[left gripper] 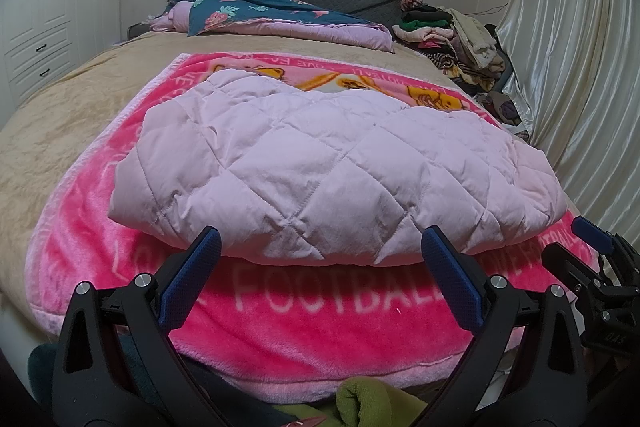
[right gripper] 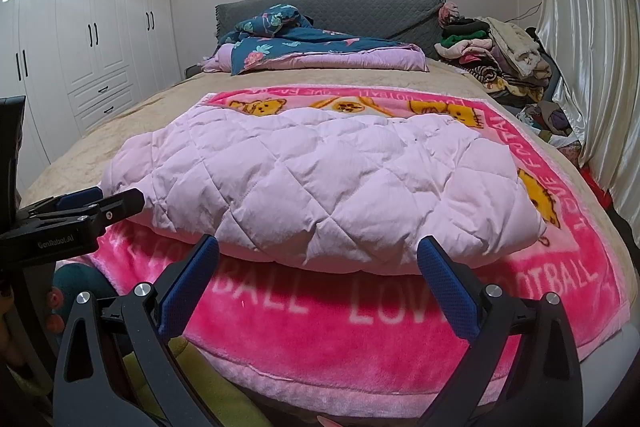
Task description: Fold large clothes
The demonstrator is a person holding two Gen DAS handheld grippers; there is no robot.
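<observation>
A pale pink quilted garment point(left gripper: 320, 163) lies folded in a thick bundle on a bright pink fleece blanket point(left gripper: 328, 311) spread over the bed. It also shows in the right wrist view point(right gripper: 320, 187), on the same blanket point(right gripper: 360, 331). My left gripper point(left gripper: 322, 247) is open and empty, its blue pads just short of the bundle's near edge. My right gripper point(right gripper: 318, 251) is open and empty, at the same near edge further right. Each gripper shows at the edge of the other's view.
A beige bedspread point(left gripper: 60, 131) covers the bed. A dark floral duvet point(left gripper: 264, 7) lies by the grey headboard. A heap of clothes point(left gripper: 460, 39) sits at the far right by the curtain point(left gripper: 580, 67). White wardrobes point(right gripper: 92, 47) stand left. Green cloth point(left gripper: 372, 403) lies below.
</observation>
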